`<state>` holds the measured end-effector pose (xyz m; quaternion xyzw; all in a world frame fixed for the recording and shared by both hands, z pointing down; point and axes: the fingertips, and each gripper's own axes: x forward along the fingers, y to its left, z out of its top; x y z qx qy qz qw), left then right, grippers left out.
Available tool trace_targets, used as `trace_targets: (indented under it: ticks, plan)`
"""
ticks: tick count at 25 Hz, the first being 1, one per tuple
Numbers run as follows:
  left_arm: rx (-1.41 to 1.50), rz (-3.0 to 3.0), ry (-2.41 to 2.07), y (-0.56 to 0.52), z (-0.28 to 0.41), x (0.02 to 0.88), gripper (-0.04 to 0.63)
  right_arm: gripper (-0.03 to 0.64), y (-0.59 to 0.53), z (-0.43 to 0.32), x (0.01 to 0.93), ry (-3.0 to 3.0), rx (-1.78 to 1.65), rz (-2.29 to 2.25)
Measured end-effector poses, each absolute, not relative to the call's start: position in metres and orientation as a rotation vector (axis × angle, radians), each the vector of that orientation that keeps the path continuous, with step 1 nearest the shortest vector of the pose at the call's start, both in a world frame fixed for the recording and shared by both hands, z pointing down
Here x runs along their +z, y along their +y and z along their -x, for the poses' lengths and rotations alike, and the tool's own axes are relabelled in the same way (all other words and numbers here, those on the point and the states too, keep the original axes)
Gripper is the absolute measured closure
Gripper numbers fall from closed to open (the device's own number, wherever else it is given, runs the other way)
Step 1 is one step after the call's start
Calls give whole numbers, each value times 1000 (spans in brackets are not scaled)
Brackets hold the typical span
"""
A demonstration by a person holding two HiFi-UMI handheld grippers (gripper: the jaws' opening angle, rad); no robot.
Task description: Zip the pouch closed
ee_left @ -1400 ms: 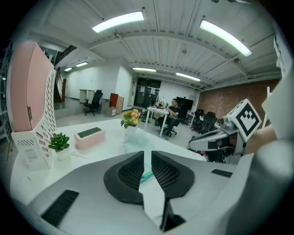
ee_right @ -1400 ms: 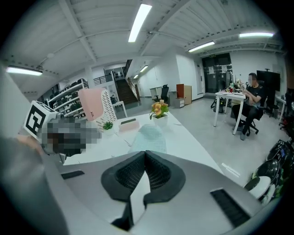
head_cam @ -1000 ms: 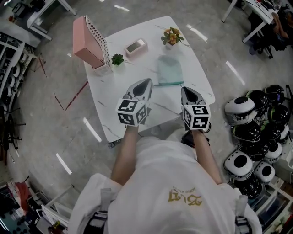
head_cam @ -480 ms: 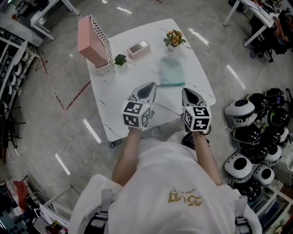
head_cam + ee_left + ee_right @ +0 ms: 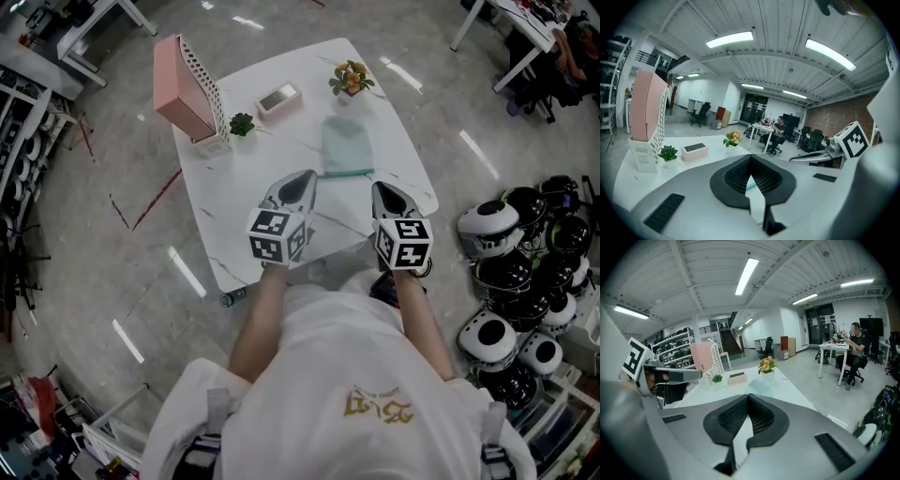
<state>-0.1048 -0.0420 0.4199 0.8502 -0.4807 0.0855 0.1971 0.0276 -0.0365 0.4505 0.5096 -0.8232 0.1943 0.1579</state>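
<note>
A pale teal see-through pouch (image 5: 347,147) lies flat on the white marble table (image 5: 234,187), its zipper edge toward me. Both grippers hover over the table's near edge, short of the pouch. My left gripper (image 5: 298,178) is shut and empty, below and left of the pouch's near corner. My right gripper (image 5: 381,187) is also shut and empty, below and right of it. In the left gripper view a teal sliver of the pouch (image 5: 750,185) shows between the closed jaws. From the right gripper view the pouch (image 5: 759,388) lies just ahead of the jaws.
On the table's far side stand a pink file holder (image 5: 187,89), a small green plant (image 5: 241,123), a pink box (image 5: 278,97) and a flower pot (image 5: 350,77). Black-and-white helmets (image 5: 511,244) are piled on the floor at the right. A person sits at a distant desk (image 5: 853,355).
The head camera shifted slightly; both grippers stay in about the same place, shut, short of the pouch.
</note>
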Motion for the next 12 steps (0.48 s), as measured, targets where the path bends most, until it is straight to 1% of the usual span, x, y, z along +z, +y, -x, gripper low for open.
trace_targets:
  ticks: [12]
  plan:
    - [246,-2372,-1339,-45,105,424,581,604,-40,-30,453,-2353,562,-1458]
